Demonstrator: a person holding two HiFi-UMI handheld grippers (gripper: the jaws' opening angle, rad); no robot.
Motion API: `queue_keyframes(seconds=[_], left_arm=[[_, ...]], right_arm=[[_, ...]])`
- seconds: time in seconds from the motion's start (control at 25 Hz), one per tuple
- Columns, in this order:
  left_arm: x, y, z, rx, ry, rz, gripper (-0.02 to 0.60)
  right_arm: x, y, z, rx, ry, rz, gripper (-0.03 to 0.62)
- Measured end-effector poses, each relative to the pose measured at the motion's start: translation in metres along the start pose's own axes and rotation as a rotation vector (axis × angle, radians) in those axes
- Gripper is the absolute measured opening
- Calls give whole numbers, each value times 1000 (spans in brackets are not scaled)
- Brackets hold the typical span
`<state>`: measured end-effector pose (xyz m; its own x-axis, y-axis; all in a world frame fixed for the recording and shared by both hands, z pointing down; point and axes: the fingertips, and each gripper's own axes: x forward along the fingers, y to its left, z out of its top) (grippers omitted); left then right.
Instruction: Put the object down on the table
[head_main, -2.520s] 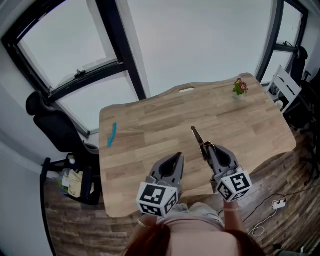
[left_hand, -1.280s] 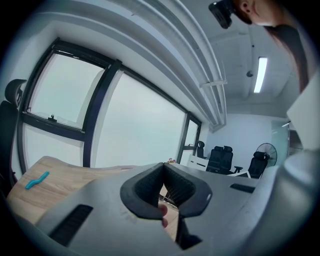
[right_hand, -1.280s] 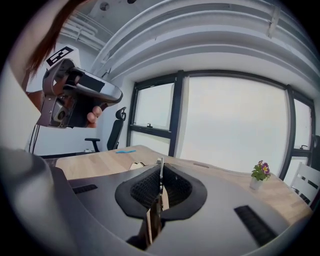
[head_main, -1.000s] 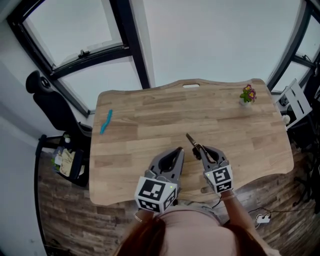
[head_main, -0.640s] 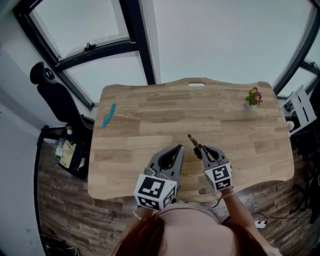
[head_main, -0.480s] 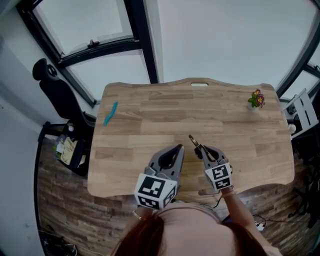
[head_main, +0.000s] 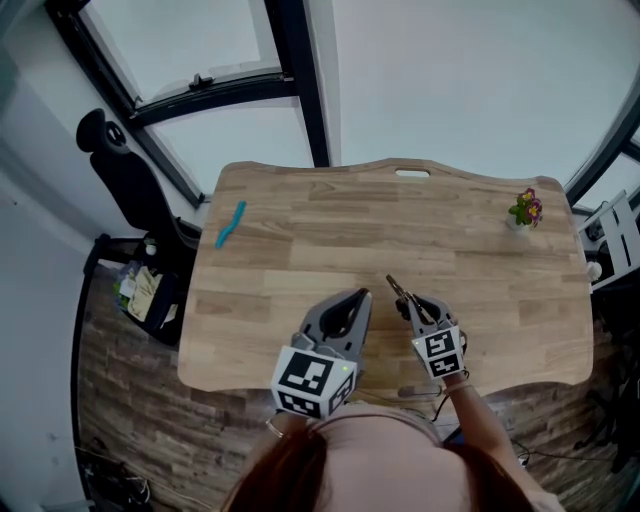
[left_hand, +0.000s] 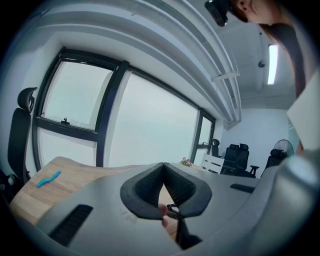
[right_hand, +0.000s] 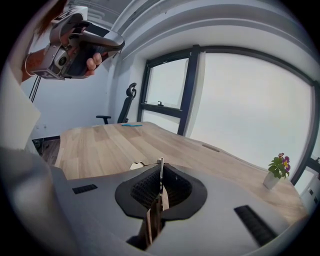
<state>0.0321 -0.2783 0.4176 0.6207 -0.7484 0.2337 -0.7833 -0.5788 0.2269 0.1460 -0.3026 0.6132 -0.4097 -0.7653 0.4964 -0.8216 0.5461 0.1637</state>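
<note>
Nearest you, your left gripper (head_main: 356, 300) has its jaws pressed together on nothing. Just beside it, your right gripper (head_main: 409, 305) pinches a thin flat stick-like object (head_main: 395, 289) edge-on between its pads. The object's long axis runs out ahead of the jaws, slanting forward and slightly left. Its free tip is over the bare wooden table (head_main: 300, 235), near the front edge. Lowering it therefore falls to the right gripper. Farthest: a potted plant (head_main: 524, 210).
</note>
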Motion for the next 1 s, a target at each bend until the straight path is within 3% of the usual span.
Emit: queue_keyframes(seconds=[1.0], left_arm=[[10, 11, -9, 2, 55, 10, 2]], right_arm=[[41, -14, -39, -110, 113, -11, 2]])
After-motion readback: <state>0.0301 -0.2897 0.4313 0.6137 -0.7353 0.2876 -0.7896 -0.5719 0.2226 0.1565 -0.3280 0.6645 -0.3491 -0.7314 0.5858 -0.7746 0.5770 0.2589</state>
